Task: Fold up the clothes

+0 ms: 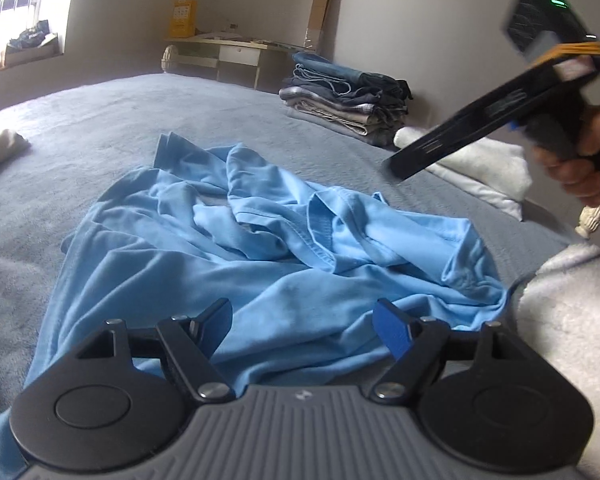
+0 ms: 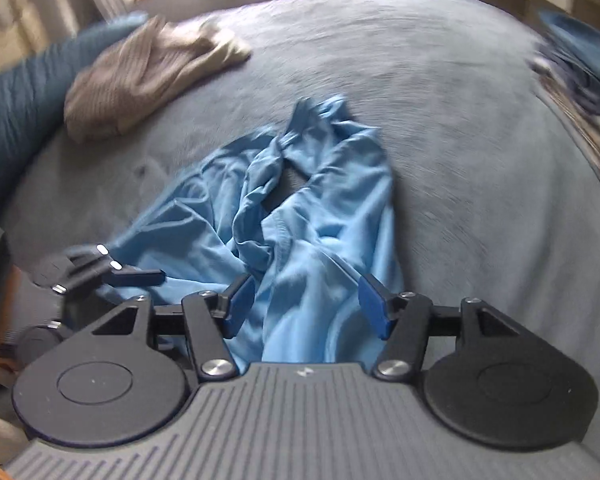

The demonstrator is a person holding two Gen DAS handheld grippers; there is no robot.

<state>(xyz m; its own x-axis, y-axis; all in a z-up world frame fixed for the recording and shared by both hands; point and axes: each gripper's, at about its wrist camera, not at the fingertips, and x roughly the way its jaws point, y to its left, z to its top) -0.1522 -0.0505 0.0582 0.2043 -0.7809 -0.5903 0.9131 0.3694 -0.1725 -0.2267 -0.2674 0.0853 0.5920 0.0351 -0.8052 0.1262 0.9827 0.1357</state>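
A light blue shirt (image 1: pixel 260 248) lies crumpled and unfolded on the grey bedspread (image 1: pixel 120 120), directly ahead of and below both my claws. In the right wrist view its long axis runs away from me, near hem at my fingers, far end bunched toward mid-bed.

My left gripper (image 1: pixel 304 328) hangs just above the near edge, fingers apart, nothing between them. My right gripper (image 2: pixel 306 306) also stands apart over the cloth, its blue pads not pressing on it. Both are near; I judge the left the steadier for the next pinch, since the right view is blurred.

Beyond lie a stack of folded clothes (image 1: pixel 348 100), a tan knit garment (image 2: pixel 140 76) and a white towel (image 1: pixel 480 168). A yellow box (image 1: pixel 182 18) carries print too small to read; I can read no brand.
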